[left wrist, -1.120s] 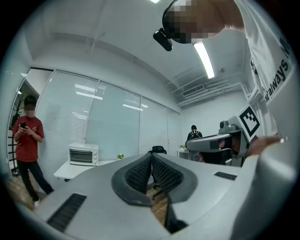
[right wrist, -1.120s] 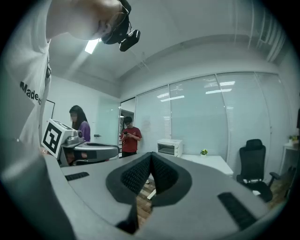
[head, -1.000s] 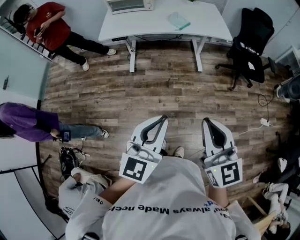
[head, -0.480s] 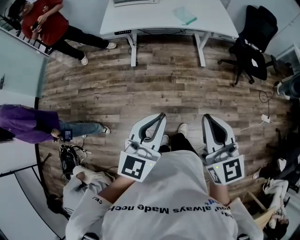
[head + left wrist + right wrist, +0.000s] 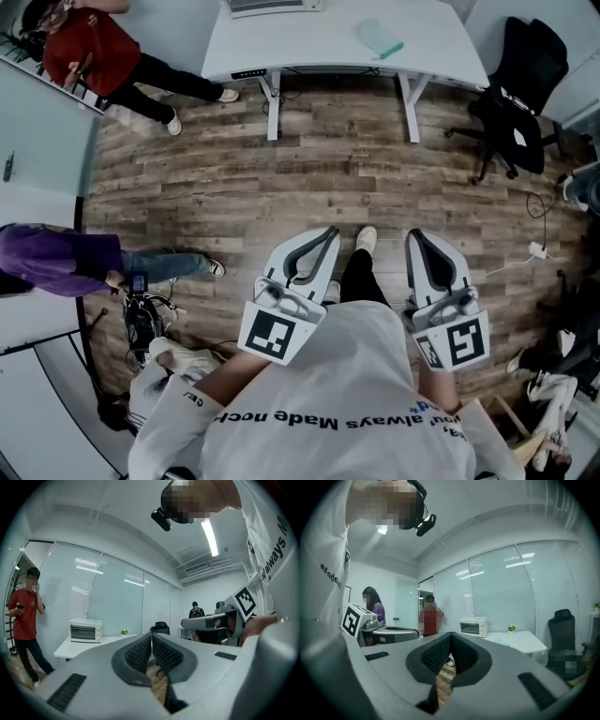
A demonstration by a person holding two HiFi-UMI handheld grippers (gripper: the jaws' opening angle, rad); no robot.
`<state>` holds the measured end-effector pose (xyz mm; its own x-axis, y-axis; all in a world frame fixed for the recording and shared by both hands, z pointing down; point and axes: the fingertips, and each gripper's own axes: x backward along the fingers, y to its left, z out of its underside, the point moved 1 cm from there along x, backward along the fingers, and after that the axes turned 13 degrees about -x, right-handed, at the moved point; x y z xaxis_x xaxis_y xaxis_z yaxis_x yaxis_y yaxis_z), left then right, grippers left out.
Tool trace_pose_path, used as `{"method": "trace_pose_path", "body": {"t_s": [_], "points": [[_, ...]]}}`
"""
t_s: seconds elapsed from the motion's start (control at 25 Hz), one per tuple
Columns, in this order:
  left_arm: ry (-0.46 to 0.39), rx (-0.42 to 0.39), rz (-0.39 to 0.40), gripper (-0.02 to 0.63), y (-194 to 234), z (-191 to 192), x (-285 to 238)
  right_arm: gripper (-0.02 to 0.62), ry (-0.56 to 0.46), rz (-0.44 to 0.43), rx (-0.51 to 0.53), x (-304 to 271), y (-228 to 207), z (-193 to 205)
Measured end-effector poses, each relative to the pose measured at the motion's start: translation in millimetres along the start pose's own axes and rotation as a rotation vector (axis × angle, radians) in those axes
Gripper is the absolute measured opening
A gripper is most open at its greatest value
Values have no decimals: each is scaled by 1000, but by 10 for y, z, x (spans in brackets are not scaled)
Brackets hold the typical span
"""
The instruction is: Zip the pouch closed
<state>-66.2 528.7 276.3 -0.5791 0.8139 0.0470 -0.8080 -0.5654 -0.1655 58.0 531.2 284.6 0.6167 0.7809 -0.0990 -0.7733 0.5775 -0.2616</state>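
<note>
Pouch: pouch (image 5: 378,39), pale teal, lies flat on the white desk (image 5: 309,42), right of the desk's middle in the head view. Whether its zip is open or closed is too small to tell.
Pouch vs tongs: well apart; bare wood floor (image 5: 309,178) lies between the desk and both tongs.
Left tongs: left tongs (image 5: 326,234) have the jaws together, with nothing between them. In the left gripper view the ribbed pads (image 5: 138,654) meet at the tips. They are held out in front of the person's chest, pointing towards the desk.
Right tongs: right tongs (image 5: 412,238) also have the jaws together and hold nothing. They sit beside the left tongs, roughly parallel.
Marker cubes: one on each of the tongs, left marker cube (image 5: 275,336) and right marker cube (image 5: 457,344), close to the person's white shirt (image 5: 328,403).
Person's foot: a shoe (image 5: 366,239) and dark trouser leg show between the two tongs.
On desk, other: a toaster oven (image 5: 473,626) at the left end and a small plant (image 5: 511,628) further right. The pouch can't be made out in either gripper view.
Right of desk: black office chair (image 5: 520,89) on the floor.
Bystanders: person in red top (image 5: 89,47) at upper left near the desk's left end; person in purple top (image 5: 56,258) at the left edge.
Floor, right side: white power strip with cable (image 5: 536,251).
</note>
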Motion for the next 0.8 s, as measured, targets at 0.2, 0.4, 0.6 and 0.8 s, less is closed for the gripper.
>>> {"method": "trace_pose_path", "body": {"t_s": [0.2,0.4,0.6,0.8], "points": [[15,-16,13,23,94,22,-570,5,-15,1,-23,-266,-477,-176],[21,-5,17,23,158,23,-1190,5,-23,2,-38,-501,-974,-355],[28,-21,23,23,164,9,-1861,5,-26,10,-48,-656,-1571,-538],[42,-26,9,23,214,31,-2398,5,-23,20,-64,-812,-2130,-670]]}}
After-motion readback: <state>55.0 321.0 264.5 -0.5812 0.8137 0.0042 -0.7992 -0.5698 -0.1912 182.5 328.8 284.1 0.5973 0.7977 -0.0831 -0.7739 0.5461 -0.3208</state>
